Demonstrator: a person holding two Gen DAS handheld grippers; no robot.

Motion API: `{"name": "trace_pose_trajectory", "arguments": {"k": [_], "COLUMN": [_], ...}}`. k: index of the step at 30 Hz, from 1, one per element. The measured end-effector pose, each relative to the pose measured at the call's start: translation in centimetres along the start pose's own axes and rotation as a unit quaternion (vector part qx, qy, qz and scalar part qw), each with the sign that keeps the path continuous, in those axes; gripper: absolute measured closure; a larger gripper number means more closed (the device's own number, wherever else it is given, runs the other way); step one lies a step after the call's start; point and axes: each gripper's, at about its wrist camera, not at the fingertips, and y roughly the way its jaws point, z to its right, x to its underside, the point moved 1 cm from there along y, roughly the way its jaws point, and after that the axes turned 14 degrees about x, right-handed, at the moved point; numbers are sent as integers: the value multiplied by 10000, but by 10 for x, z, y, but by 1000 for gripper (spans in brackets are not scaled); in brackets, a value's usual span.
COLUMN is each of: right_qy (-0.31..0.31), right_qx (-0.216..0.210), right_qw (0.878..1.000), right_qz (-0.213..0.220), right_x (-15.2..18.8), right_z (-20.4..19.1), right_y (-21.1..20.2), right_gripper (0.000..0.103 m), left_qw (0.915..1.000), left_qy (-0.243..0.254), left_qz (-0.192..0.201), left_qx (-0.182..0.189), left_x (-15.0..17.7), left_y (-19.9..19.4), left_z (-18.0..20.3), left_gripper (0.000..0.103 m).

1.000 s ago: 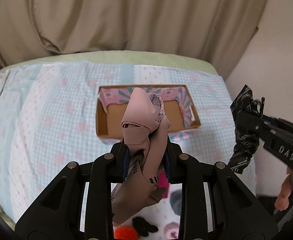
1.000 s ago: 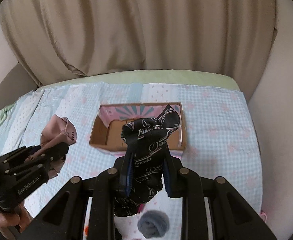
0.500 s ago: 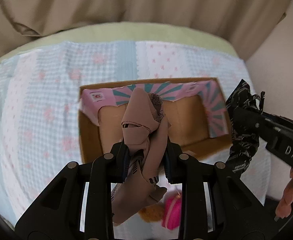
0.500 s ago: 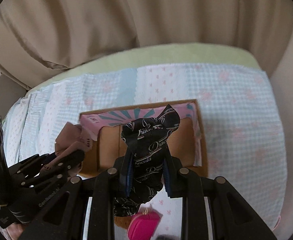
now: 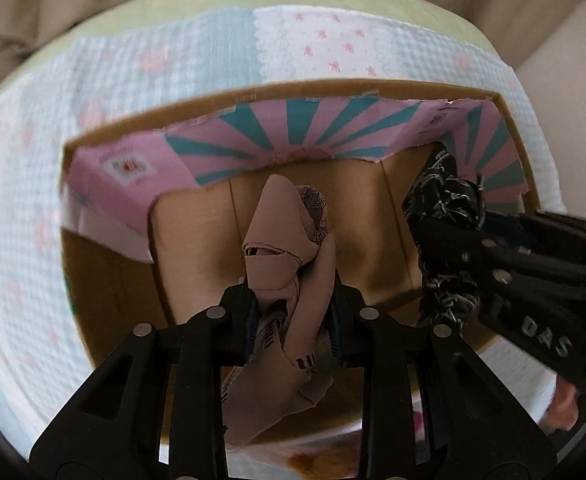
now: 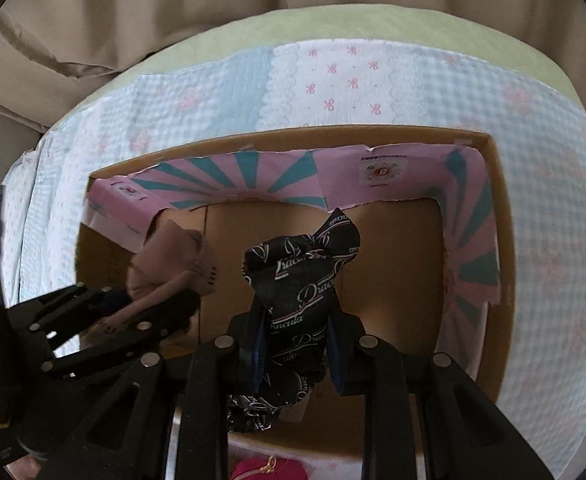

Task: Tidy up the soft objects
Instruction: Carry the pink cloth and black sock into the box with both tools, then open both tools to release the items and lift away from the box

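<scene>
Over cardboard box (image 5: 105,280): beige cloth (image 5: 289,248), black cloth (image 6: 301,280) bunched upright, long axes along tools.

A crumpled beige cloth (image 5: 289,256) and a bunched black cloth (image 6: 301,292) with white script lettering hang side by side, apart, over the open cardboard box (image 6: 493,320).

I note: cloth (image 5: 289,240) dusty pink, dark print; scarf (image 6: 305,280) black with white script; box (image 5: 113,280) brown — liner (image 5: 333,128) pink with teal rays; bedspread (image 6: 553,240) pale blue gingham.
</scene>
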Motion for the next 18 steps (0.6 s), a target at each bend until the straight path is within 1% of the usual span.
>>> {"name": "trace_pose_trajectory", "arguments": {"k": [1, 2, 3, 4, 5, 10, 16, 18], "right_qy": [-23, -20, 8, 40, 72, 58, 116, 108], "right_qx": [56, 106, 113, 70, -9, 75, 46, 36], "right_qw": [10000, 9999, 9999, 9998, 9997, 9998, 9999, 9999], "right_qz": [-46, -85, -115, -183, -230, -154, -91, -57], "right_x": [-3, -5, -7, -9, -10, -12, -7, -5], "right_z": [0, 1, 0, 3, 5, 13, 18, 19], "right_y": [4, 8, 11, 15, 17, 16, 0, -6], "right_gripper": [76, 69, 38, 0, 0, 0, 0, 0], "left_qw": [9999, 9996, 9993, 9990, 9989, 9984, 9988, 9987], "left_qy": [96, 183, 271, 349, 382, 463, 390, 365], "left_qz": [-46, -75, -5, -21, -38, 26, 149, 220], "left_qx": [-87, -191, -242, -275, -270, -323, -272, -294], "left_x": [-2, -3, -2, -1, 0, 5, 7, 13], "left_y": [1, 1, -2, -3, -3, -6, -20, -28], "left_z": [0, 1, 2, 0, 0, 2, 8, 8], "left_gripper": [29, 2, 0, 0, 0, 0, 0, 0]}}
